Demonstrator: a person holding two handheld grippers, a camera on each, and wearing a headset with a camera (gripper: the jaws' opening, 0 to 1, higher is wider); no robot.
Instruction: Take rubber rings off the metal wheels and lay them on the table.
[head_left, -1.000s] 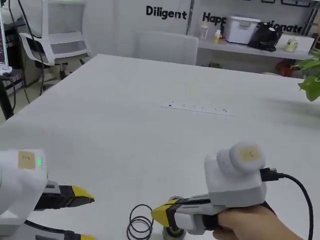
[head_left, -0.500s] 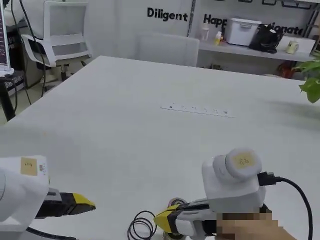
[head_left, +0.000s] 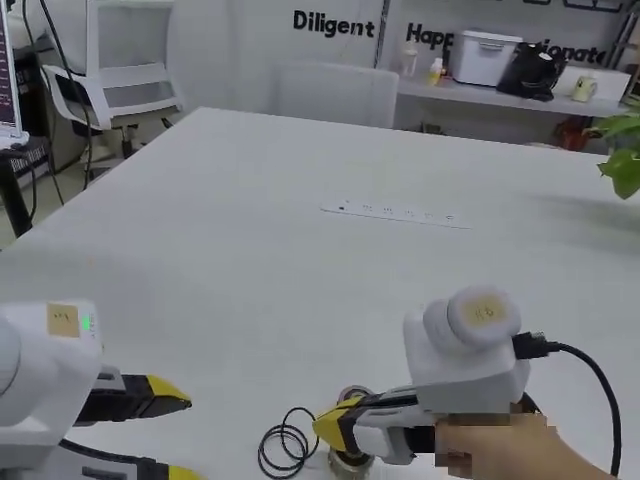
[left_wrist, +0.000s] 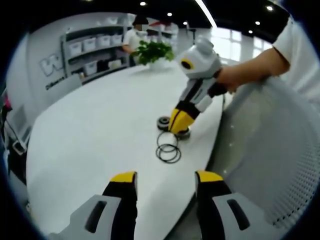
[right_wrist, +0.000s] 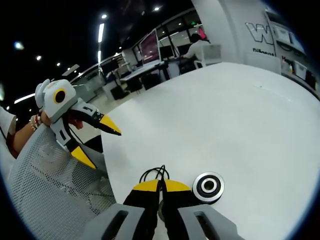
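- Right gripper view: right gripper (right_wrist: 160, 189) fingers pressed together, nothing clearly pinched; metal wheel (right_wrist: 208, 186) just beside them on the table (right_wrist: 225, 115).
- Rubber rings (head_left: 285, 448) lie on the table near its tips.
- Left gripper (left_wrist: 166, 176) fingers spread wide, empty.

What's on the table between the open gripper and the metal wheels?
Black rubber rings, lying on the table between the left gripper and the metal wheels. The left gripper view shows it best.

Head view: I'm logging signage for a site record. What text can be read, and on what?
"Diligent": back wall.
"Happ": same wall, the rest partly hidden.
Yellow stickers on the left gripper and right gripper: too small to read.
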